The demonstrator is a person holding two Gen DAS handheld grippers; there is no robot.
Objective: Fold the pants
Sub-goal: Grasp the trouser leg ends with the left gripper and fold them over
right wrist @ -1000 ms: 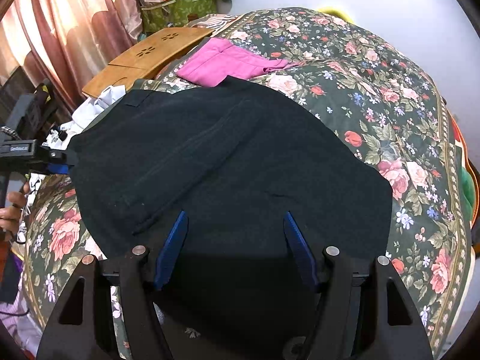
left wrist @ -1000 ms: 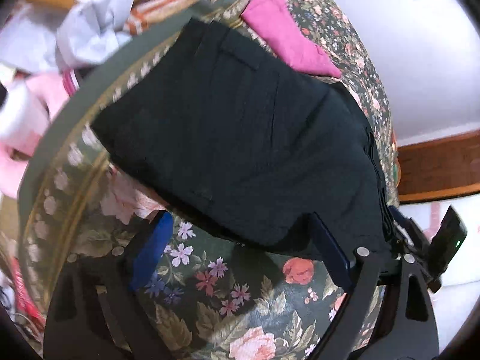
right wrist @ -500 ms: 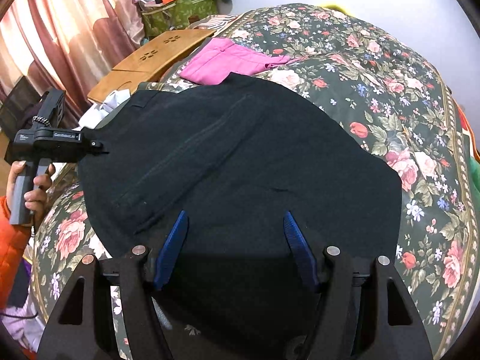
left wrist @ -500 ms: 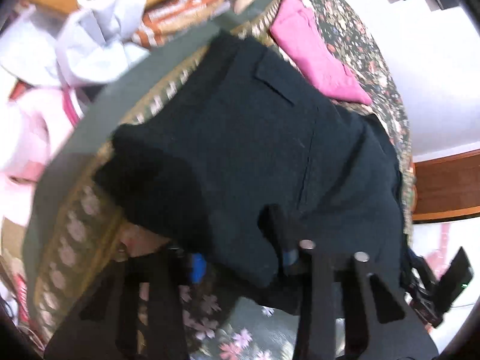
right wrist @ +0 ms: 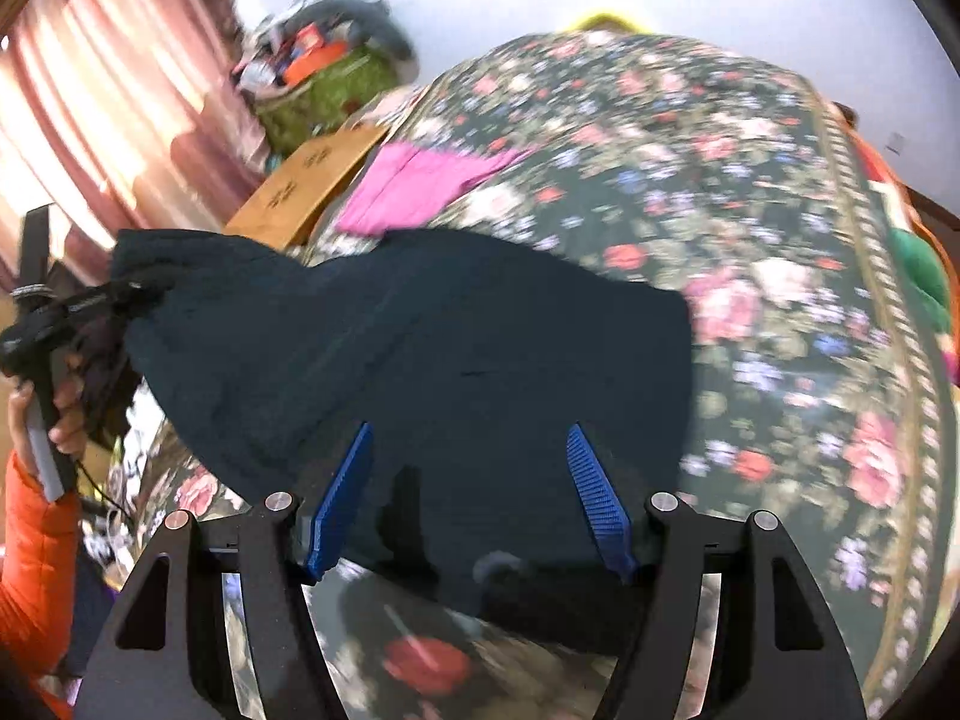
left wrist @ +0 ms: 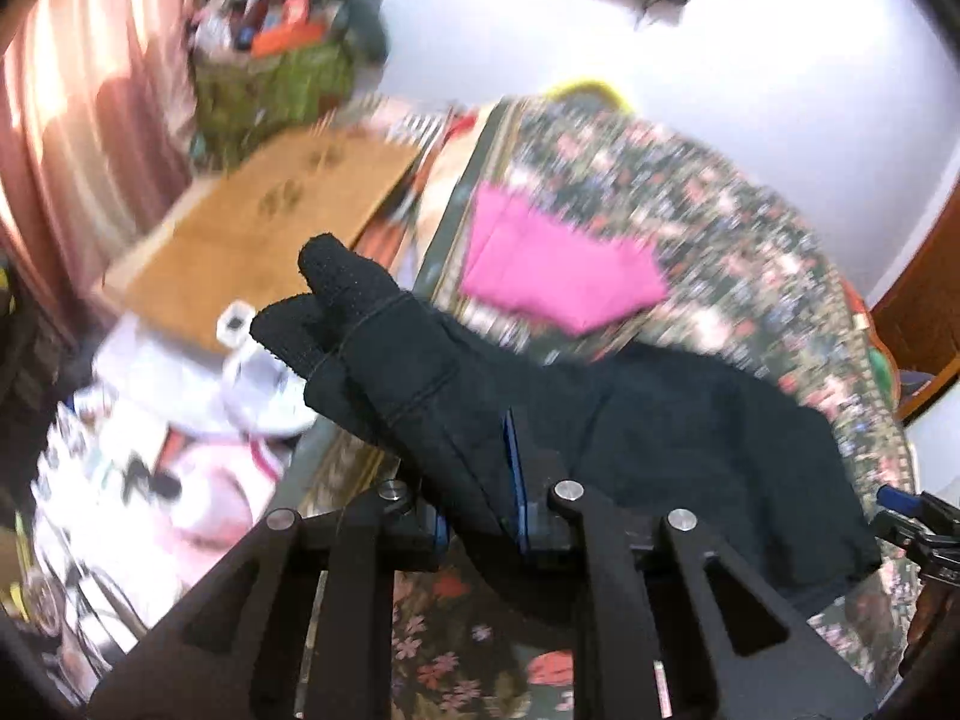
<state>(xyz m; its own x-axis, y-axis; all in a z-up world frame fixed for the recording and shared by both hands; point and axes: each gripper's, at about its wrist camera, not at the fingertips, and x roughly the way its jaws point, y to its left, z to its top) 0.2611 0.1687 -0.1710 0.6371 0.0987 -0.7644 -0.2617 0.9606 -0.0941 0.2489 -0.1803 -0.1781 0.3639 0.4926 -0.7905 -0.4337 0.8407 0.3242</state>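
Blurring smears most of both views, so the clutter on the floor at far left — white and pink bundles, cables — cannot be told apart. Beyond it a wooden board leans beside the bed, its near end cut off by the lifted cloth. The left gripper has just been closing its jaws and now stands clamped on a corner of the black pants; that corner sticks up past the pads and hides them almost wholly. From the right wrist view the same gripper shows only as a dark shape in a hand with an orange sleeve, at the pants' raised left edge. The rest of the pants lies spread on the floral bedspread, just short of a folded pink garment. The right gripper hangs over the pants' near edge with jaws apart, gripping nothing — open bedspread runs off to the right.
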